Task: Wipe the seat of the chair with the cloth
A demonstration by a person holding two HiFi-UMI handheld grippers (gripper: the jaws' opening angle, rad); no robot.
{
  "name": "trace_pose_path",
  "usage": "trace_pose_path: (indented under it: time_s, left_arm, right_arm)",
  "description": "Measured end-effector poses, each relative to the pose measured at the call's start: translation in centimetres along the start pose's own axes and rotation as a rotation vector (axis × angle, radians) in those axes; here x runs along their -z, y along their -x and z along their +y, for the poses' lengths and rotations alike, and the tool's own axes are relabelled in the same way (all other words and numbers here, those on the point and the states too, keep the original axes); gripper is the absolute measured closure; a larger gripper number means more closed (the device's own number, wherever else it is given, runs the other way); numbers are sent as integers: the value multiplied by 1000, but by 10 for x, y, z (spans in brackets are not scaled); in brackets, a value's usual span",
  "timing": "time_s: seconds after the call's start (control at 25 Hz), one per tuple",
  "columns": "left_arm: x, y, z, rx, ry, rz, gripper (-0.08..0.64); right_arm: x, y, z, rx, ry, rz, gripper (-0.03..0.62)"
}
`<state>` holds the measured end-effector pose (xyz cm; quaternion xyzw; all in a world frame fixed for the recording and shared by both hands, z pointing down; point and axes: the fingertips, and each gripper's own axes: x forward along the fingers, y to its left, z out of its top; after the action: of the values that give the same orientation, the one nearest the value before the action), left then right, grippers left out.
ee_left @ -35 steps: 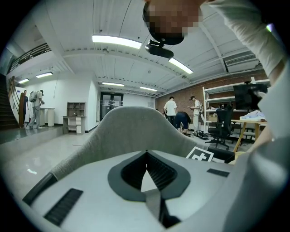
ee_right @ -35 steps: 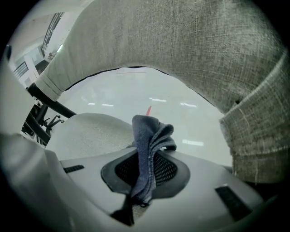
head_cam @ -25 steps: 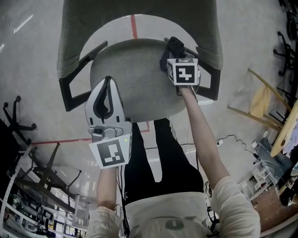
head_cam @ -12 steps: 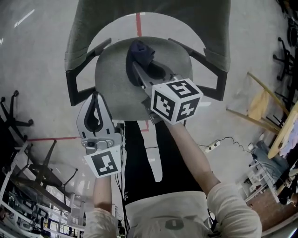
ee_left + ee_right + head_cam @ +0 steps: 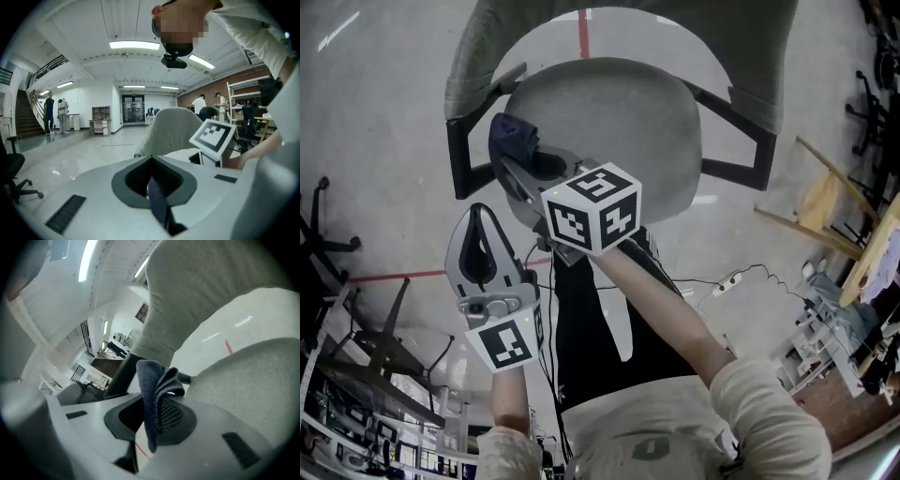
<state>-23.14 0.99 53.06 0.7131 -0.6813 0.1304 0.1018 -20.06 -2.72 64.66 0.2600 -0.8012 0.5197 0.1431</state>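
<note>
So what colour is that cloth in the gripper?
The cloth is dark blue, clearest in the right gripper view.

Bright ceiling strip-lights (heavy fisheye edges), floor glare.

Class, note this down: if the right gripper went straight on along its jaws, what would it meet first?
Probably the chair's dark armrest, just beyond the cloth clamped in the right gripper. The backrest rises behind it. Depth is hard to judge.

cloth (image 5: 508, 139): dark blue, bunched in folds, pinched in right gripper (image 5: 517, 167) | position: at seat's near-left edge, beside black armrest (image 5: 461, 159) | seat (image 5: 619, 122): grey fabric, rounded, level
</note>
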Motion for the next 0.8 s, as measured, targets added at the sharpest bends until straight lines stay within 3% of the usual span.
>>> trace_pose_path:
  time_s: [0.16, 0.44, 0.8]
  left_arm:
    - [10, 3, 19, -18, -2, 21, 549]
    - [31, 9, 28, -16, 21, 61, 550]
    - [26, -1, 6, 47, 16, 56, 549]
  right_arm:
    - [36, -35, -15, 25, -70, 87, 538]
    - [64, -68, -49, 107, -16, 203, 538]
    - [65, -55, -78, 202, 37, 211, 538]
